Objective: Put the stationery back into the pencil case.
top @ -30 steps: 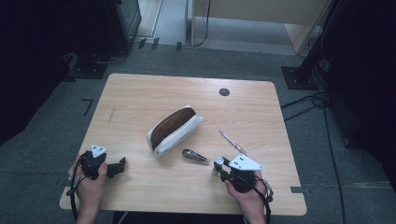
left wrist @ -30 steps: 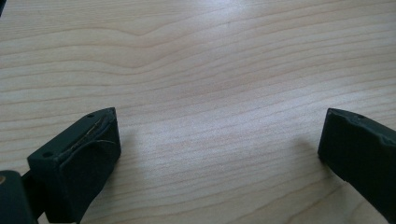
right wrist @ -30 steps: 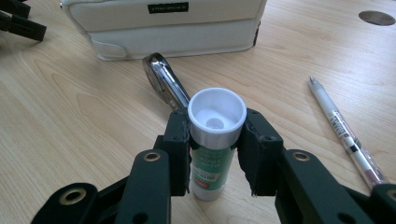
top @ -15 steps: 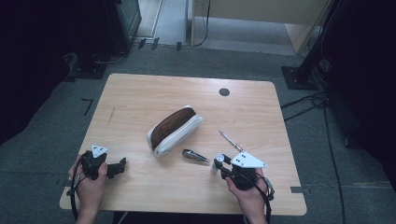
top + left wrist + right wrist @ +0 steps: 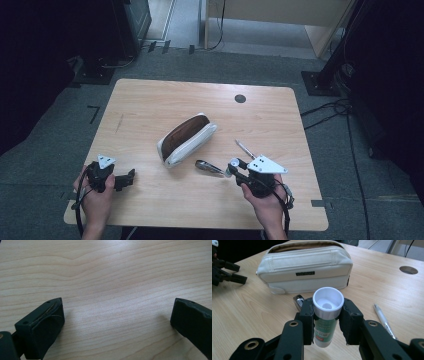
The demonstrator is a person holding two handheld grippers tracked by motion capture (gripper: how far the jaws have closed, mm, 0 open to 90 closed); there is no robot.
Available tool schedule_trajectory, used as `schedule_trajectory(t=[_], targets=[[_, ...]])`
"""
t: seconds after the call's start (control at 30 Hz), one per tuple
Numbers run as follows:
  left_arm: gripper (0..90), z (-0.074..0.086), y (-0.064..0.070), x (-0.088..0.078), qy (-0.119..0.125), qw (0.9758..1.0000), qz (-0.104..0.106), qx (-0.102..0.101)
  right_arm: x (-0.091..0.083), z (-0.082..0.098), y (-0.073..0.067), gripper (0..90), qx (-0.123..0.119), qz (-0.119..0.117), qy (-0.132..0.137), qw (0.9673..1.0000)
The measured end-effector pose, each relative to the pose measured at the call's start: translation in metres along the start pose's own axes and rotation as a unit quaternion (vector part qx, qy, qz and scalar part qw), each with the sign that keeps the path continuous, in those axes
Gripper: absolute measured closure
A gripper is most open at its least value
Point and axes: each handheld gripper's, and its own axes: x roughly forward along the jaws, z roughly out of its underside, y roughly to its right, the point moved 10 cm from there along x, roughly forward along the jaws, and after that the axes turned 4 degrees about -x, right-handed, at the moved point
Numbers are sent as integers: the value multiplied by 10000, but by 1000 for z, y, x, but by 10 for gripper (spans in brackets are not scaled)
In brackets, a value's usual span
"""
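My right gripper (image 5: 235, 170) (image 5: 328, 317) is shut on a small tube (image 5: 327, 315) (image 5: 232, 164) with a white cap and a green label, held just above the table (image 5: 150, 100). An open cream pencil pouch (image 5: 187, 139) (image 5: 307, 270) with a brown lining lies in the middle of the table, beyond the tube. My left gripper (image 5: 131, 179) (image 5: 117, 320) rests low at the table's near left, open, with bare wood between its jaws. It also shows far off as the left gripper (image 5: 227, 272) at the edge of the right gripper view.
A small shiny metal object (image 5: 209, 168) (image 5: 298, 301) lies between the pouch and my right gripper. A pen (image 5: 246, 148) (image 5: 383, 318) lies to the right of it. A round cable hole (image 5: 240, 98) (image 5: 408, 270) sits near the far edge.
My right gripper has lifted a little with the tube in its jaws. The left gripper has stayed put.
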Motion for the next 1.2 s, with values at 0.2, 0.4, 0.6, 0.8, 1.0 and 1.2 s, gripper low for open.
schedule_trajectory(t=[0.2, 0.4, 0.6, 0.8, 1.0, 1.2], targets=[[0, 0, 0, 0, 0, 10000, 0, 1, 1, -12, 1, 666, -7, -4, 108, 9999], [0, 0, 0, 0, 1, 10000, 0, 0, 3, -23, 0, 666, -35, -12, 166, 9999], [0, 0, 0, 0, 1, 10000, 1, 1, 6, -34, 1, 667, -62, -34, 228, 9997], [0, 0, 0, 0, 1, 10000, 0, 1, 9, -46, -1, 666, -62, -84, 288, 9995], [0, 0, 0, 0, 1, 10000, 0, 1, 11, -55, -3, 667, -105, -114, 351, 9993], [0, 0, 0, 0, 1, 10000, 0, 1, 11, -65, -5, 666, -167, -145, 400, 9990]])
